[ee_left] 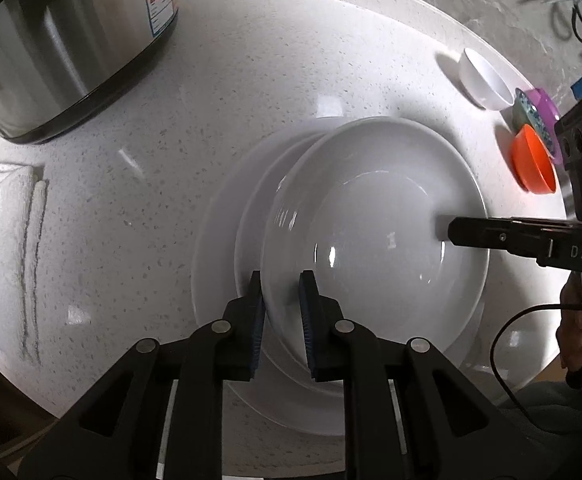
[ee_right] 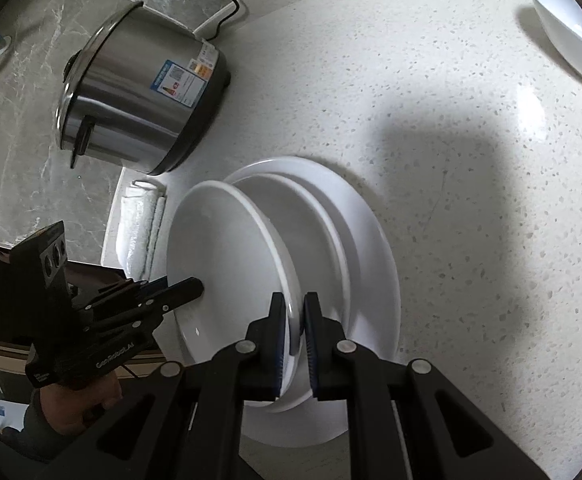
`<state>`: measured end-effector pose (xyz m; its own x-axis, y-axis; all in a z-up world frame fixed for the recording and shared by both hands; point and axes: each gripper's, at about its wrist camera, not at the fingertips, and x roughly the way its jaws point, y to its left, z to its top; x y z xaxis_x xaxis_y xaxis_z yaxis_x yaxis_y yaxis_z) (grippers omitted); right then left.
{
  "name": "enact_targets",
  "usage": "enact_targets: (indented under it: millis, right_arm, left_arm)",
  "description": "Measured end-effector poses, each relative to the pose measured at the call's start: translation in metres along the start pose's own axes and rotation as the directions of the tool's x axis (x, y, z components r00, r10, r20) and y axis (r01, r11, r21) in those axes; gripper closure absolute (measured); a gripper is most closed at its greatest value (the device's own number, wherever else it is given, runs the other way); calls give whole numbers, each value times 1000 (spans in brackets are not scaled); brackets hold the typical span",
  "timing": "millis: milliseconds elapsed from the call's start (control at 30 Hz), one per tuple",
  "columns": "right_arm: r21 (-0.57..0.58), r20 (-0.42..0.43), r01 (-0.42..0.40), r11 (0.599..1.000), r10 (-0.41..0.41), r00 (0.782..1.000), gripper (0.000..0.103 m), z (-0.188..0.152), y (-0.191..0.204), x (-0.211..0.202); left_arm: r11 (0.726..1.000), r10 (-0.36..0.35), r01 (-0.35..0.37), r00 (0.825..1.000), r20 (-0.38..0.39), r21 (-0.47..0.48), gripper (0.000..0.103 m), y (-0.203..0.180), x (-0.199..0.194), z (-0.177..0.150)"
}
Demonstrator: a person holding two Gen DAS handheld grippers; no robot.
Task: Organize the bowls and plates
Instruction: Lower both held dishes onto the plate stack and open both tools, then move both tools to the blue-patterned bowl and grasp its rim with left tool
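stacking step: deep white plate [ee_left: 375,232] held tilted over the plate stack [ee_left: 219,240] on the bench [ee_left: 171,120], left gripper [ee_left: 281,312] clenched on its near rim, right gripper [ee_right: 293,328] clenched on the opposite rim. next move likely calls for lowering it level, centred under both grippers, then releasing.

**Bright counter, heavy fisheye bend**

Strong fisheye curves both views, with dark vignetted corners. The speckled countertop [ee_right: 431,80] is brightly lit, with a broad soft shadow across it. Small glare spots sit on the top plate [ee_left: 375,236]. Focus is fairly sharp throughout.
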<state>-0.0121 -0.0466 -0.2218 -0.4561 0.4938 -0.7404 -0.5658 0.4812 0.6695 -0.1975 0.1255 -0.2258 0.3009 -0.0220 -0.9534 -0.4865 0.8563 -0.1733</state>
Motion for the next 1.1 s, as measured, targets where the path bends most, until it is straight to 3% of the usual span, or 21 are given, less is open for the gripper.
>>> enact_targets:
  millis: [433,533,600,633,667,733,800,967,1100]
  right_arm:
    - [-57,5,91,994,-91,996,91,-1,6,6]
    - [-72,11,91,993,-91,996,82,-1,8,5]
    - [-90,22,85,992,-84,996,71,-2,11,5]
    - [-98,25,83,992,-81,996,68,-2,13,6]
    - [-108,27,83,991,-81,996,62,-2,15,6]
    - [-130,30,85,988,-82,996,53,-3,20,7]
    - [-147,33,89,985,-85,996,42,-4,25,8]
    - [-138,84,110,984,-99,992,38,-9,27,-6]
    - [-49,232,84,995,-70,970,33,-21,9,-50]
  left_arm:
    - [1000,11,-11,1000,15,-9,86,-8,-1,0]
    - [1000,13,-12,999,45,-19,82,-7,-9,-1]
    - [999,19,-18,997,69,-27,65,-7,-17,2]
    - [999,26,-24,997,77,-27,41,-7,-21,3]
    - [999,27,-24,996,89,-28,32,-6,-24,5]
    - [999,15,-11,994,110,-34,32,-6,-33,9]
    - [999,-10,15,991,133,-39,32,-7,-42,14]
    - [991,-126,130,969,211,-4,29,-27,-69,36]
    - [969,-245,234,945,215,72,27,-66,-72,60]
